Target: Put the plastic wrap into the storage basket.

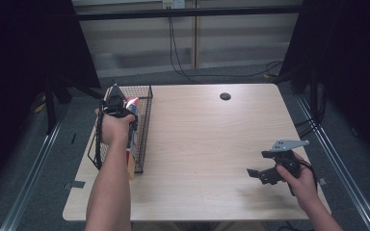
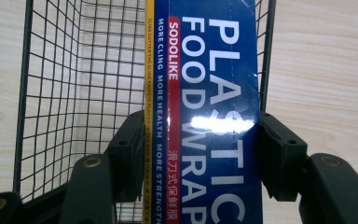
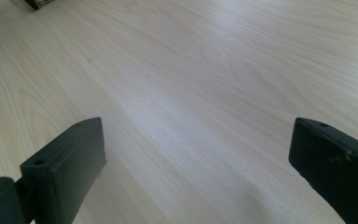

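A long blue box of plastic food wrap (image 2: 214,93), with a red and a yellow stripe, lies lengthwise in the black wire basket (image 2: 51,93). My left gripper (image 2: 200,158) is shut on the box, one pad pressed on each long side. From above, the left gripper (image 1: 119,111) is over the basket (image 1: 144,125) at the table's left edge, and the box (image 1: 133,144) runs along the basket's right wall. My right gripper (image 1: 261,175) rests low near the front right of the table. Its jaws stand wide apart over bare wood, so the right gripper (image 3: 198,158) is open.
The light wooden table (image 1: 207,144) has a round cable hole (image 1: 225,96) at the back. Cables hang behind the far edge. A corner of the basket (image 3: 37,3) lies far from the right gripper. Dark curtains flank both sides.
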Tool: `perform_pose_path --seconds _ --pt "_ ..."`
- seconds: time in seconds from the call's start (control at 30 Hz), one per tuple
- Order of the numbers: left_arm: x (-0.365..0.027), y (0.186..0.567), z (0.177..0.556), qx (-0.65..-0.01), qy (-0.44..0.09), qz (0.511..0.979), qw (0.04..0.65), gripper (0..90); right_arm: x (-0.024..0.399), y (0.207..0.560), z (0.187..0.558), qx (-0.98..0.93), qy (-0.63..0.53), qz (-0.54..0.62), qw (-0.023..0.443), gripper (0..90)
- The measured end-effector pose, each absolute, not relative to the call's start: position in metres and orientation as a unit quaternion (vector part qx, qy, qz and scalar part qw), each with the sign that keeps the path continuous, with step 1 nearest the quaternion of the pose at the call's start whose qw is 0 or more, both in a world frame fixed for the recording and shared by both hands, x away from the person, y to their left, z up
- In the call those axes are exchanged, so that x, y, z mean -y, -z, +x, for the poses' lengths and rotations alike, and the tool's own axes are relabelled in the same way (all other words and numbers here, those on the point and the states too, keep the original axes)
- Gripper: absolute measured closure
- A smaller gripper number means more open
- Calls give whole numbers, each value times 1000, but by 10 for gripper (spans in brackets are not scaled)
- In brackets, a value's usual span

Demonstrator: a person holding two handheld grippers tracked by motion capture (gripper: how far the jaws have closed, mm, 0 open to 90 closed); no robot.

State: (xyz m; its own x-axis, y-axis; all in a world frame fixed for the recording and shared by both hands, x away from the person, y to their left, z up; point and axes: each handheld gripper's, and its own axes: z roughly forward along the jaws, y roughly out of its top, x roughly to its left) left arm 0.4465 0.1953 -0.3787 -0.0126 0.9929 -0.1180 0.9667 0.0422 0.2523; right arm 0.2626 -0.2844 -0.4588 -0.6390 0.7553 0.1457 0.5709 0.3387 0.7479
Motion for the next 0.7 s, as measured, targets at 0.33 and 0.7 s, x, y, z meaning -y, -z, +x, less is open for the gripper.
perform_pose_path --seconds 0.33,0.7 --pt "-196 385 450 -712 -43 689 129 421 285 459 263 -810 -405 409 114 36" --pt "-195 392 452 -712 -42 690 119 417 285 459 263 -810 -404 409 115 36"
